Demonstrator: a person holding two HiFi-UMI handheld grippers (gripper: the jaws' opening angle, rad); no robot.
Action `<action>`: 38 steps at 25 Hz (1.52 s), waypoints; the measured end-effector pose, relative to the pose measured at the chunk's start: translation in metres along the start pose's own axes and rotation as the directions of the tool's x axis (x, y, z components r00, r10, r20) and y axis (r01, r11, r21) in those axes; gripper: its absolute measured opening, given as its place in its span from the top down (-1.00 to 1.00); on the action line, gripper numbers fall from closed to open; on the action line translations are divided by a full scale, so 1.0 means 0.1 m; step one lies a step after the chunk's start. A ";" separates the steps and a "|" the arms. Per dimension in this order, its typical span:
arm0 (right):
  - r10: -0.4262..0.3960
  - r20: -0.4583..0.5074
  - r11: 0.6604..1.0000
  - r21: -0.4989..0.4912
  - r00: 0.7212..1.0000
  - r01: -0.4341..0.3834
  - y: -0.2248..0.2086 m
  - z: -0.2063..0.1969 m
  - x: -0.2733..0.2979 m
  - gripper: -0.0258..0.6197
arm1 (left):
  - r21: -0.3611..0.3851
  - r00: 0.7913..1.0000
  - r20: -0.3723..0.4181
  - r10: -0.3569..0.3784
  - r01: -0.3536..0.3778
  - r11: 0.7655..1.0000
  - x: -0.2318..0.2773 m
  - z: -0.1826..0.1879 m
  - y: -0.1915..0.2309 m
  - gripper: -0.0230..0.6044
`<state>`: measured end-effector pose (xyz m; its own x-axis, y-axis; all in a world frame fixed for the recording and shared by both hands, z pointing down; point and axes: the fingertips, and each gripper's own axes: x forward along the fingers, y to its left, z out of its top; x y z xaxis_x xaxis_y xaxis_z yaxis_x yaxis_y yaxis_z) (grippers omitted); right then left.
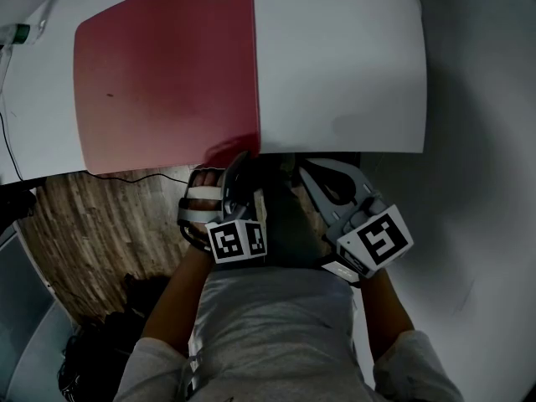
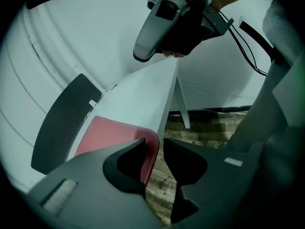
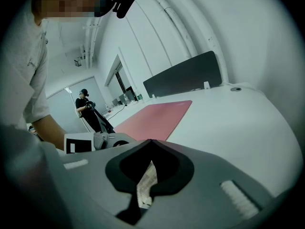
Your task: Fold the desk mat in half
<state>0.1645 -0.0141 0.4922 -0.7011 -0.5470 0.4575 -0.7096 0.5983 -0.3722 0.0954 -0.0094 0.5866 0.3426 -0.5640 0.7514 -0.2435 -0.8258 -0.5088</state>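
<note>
The desk mat (image 1: 163,74) lies flat on the left half of the white desk (image 1: 352,57). Its near side runs along the desk's near edge, and the rest reaches away toward the far edge. I judge that to be its long axis, though the wide lens makes this uncertain.

The coming move turns on the mat's near right corner. The left gripper (image 1: 240,164) sits right at that corner at the near edge, and its own view shows the jaws parted with the red corner (image 2: 151,144) standing between them. The corner sits close against one jaw, and a sliver of floor shows between it and the other. So the jaws straddle the corner but have not pinched it. Closing them looks like the next step, then carrying the corner up and away over the mat toward the far edge.

The right gripper (image 1: 306,171) hangs just off the near edge, to the right of the mat and apart from it. Its tips meet (image 3: 150,141) with nothing between them — only floor shows through the hollow behind. The left hand is plainly the nearer one, and the right would have to open and shift left to share the fold.

The desktop is smooth, white and bare to the right of the mat. A dark divider panel (image 3: 186,73) stands along its far edge. The wood-patterned floor (image 1: 100,224) shows below the near edge. The room is pale and open, with a person (image 3: 86,104) standing well off in the background.
</note>
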 end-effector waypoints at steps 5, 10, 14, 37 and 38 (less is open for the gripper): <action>0.000 0.000 1.000 0.005 1.000 0.000 0.02 0.00 -0.01 0.90 | -0.047 1.000 0.005 0.017 -0.017 0.999 -0.03 0.01 0.07 0.61; 0.003 -0.001 1.000 -0.001 1.000 -0.003 0.00 0.01 -0.01 0.90 | -0.179 0.998 0.063 0.000 0.011 0.984 -0.12 0.06 0.16 0.80; 0.013 -0.005 1.000 -0.013 1.000 -0.013 0.03 0.04 0.01 0.90 | -0.274 0.995 0.097 -0.011 0.037 0.961 -0.20 0.09 0.26 0.81; -0.032 0.004 0.994 -0.106 0.999 0.032 0.56 0.36 0.50 0.90 | -0.584 0.961 0.253 0.113 0.059 0.810 -0.96 -0.47 1.19 0.82; -0.045 0.004 0.993 -0.110 0.999 0.045 0.61 0.36 0.54 0.90 | -0.600 0.956 0.270 0.116 0.073 0.797 -1.01 -0.54 1.25 0.82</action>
<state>0.0809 -0.0284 0.4648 -0.6685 -0.5756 0.4710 -0.7287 0.6334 -0.2602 -0.0183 -0.0549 0.4697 0.5445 -0.6368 0.5458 -0.7132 -0.6940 -0.0982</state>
